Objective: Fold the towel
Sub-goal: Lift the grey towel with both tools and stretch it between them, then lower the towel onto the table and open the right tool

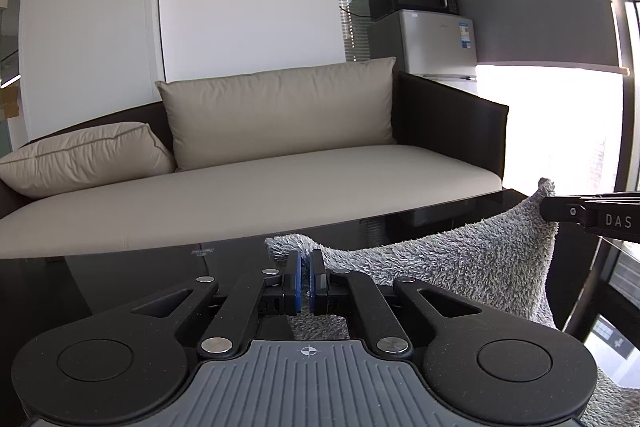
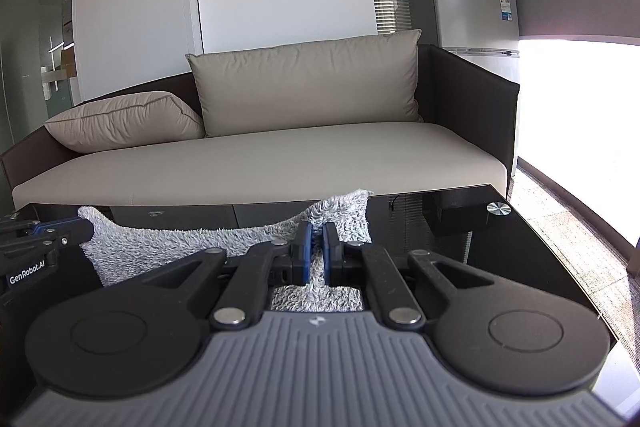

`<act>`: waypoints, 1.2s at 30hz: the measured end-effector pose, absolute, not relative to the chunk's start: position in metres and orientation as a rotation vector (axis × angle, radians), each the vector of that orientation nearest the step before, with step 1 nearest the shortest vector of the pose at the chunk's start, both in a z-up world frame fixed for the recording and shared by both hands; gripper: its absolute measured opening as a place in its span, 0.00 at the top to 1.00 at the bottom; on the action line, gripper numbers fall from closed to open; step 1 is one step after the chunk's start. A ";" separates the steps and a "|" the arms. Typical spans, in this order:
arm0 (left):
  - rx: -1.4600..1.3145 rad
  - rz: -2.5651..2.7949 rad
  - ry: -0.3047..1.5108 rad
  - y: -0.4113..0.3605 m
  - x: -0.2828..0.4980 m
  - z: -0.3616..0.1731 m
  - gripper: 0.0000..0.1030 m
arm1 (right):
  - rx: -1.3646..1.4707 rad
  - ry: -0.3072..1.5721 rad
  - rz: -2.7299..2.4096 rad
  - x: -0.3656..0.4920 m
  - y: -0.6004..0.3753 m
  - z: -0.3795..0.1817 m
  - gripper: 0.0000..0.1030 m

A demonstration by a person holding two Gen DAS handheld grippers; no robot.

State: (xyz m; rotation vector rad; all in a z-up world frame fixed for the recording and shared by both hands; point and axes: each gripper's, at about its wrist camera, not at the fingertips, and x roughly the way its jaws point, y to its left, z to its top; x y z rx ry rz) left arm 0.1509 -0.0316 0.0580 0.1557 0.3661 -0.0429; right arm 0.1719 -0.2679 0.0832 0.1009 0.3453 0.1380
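Left claw [image 1: 306,277] and right claw [image 2: 319,247] each pinch a towel [image 1: 460,259] corner.

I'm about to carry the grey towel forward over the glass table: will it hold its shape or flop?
Likely floppy: the towel sags in a curve between the left gripper and the right gripper, both shut on its corners. Its thick fluffy pile probably grips the pads well. On the glossy black table it may slide easily once laid down.

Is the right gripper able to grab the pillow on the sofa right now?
Probably not. The right gripper is shut on the towel, and the glass table stands between it and the pillow on the sofa.
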 end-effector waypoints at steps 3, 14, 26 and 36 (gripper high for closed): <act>0.163 -0.040 0.377 -0.032 0.157 0.054 0.97 | 0.094 0.368 0.141 0.181 -0.265 0.077 0.94; 0.182 -0.017 0.435 -0.026 0.182 0.038 0.97 | 0.089 0.419 0.140 0.211 -0.259 0.057 0.94; 0.156 -0.023 0.501 -0.011 0.198 0.023 0.93 | 0.077 0.486 0.114 0.230 -0.259 0.040 0.94; 0.207 -0.057 0.555 -0.016 0.193 0.015 0.93 | 0.037 0.518 0.101 0.229 -0.260 0.036 0.54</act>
